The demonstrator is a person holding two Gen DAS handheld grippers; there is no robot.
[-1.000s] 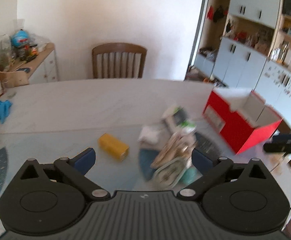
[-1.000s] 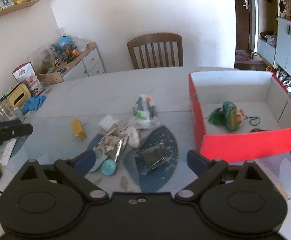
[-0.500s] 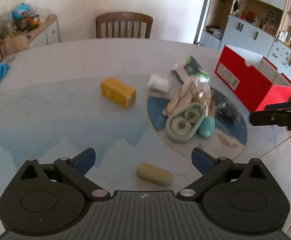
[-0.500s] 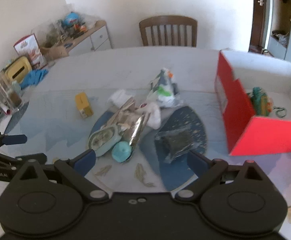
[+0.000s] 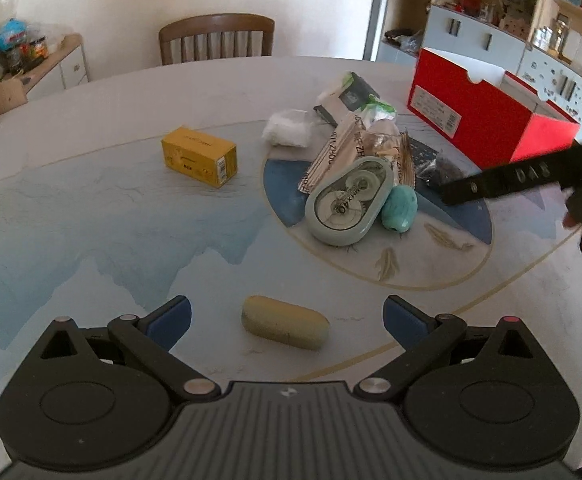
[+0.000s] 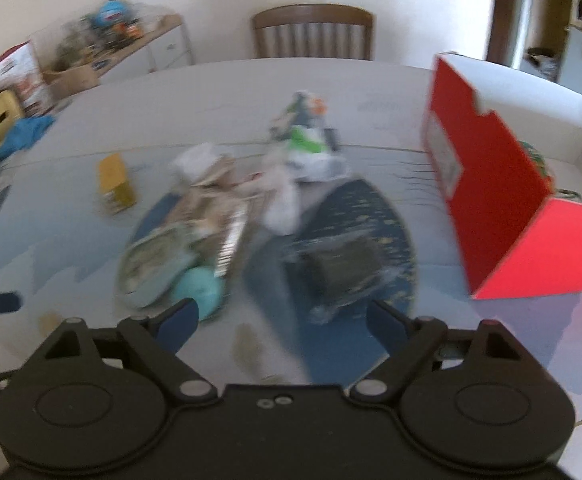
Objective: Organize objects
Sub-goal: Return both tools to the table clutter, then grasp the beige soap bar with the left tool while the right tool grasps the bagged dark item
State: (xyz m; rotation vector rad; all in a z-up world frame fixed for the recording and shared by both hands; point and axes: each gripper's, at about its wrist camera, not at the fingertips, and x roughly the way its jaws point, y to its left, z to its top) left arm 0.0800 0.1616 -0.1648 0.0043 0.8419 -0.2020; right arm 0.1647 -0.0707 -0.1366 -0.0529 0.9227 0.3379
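Clutter [image 5: 355,168] mostly lies heaped on the counter [image 5: 91,216] beside the red box [image 5: 487,120]; one toy [image 6: 535,156] inside; left gripper [image 5: 287,316] and right gripper [image 6: 283,320] jaws wide, empty, right's just narrowing.

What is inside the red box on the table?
In the right wrist view, the red box shows white inner walls and part of a green and orange object behind its near wall. That wall covers the box floor, so other contents cannot be seen.
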